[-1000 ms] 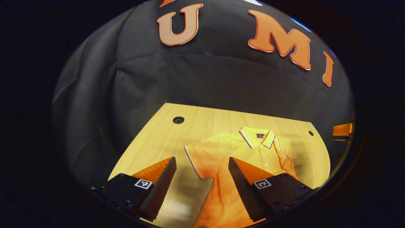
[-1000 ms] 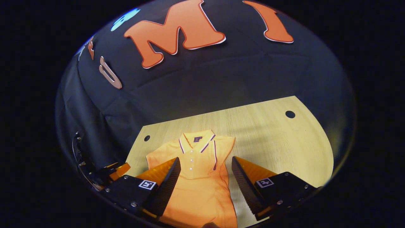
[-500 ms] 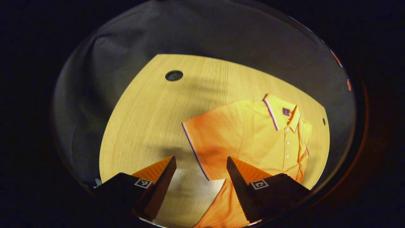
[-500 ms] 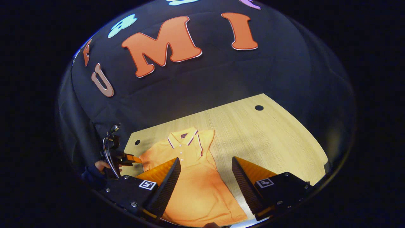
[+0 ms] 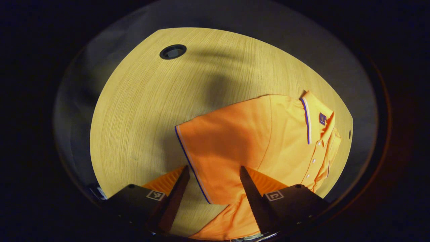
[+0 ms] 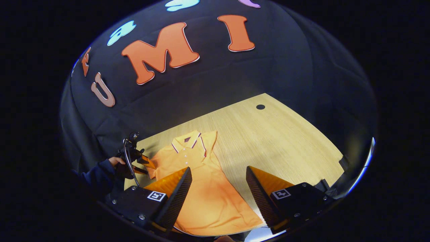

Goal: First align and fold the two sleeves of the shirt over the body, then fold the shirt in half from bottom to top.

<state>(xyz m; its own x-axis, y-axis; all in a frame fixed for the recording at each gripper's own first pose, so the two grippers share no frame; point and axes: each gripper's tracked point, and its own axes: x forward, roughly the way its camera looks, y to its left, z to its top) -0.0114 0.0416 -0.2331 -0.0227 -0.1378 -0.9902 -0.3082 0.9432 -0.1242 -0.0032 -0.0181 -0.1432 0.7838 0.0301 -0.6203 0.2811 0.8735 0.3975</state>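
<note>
An orange polo shirt lies flat on the wooden table, collar to the right in the left gripper view. Its near sleeve is spread out, and the striped cuff edge runs between my left gripper's open fingers. The left gripper hovers low over that cuff. The far sleeve lies folded onto the body. In the right gripper view the shirt stretches from collar to hem, and my right gripper stands open above its lower part, holding nothing.
A hand in a dark sleeve holds the left gripper at the shirt's left shoulder. The table has round cable holes. Bare wood lies right of the shirt. The table's front edge is close below the hem.
My left gripper has dropped and closed in on the spread sleeve, tilting down at the table. The right gripper has drawn back and to the right, so the shirt looks smaller.
</note>
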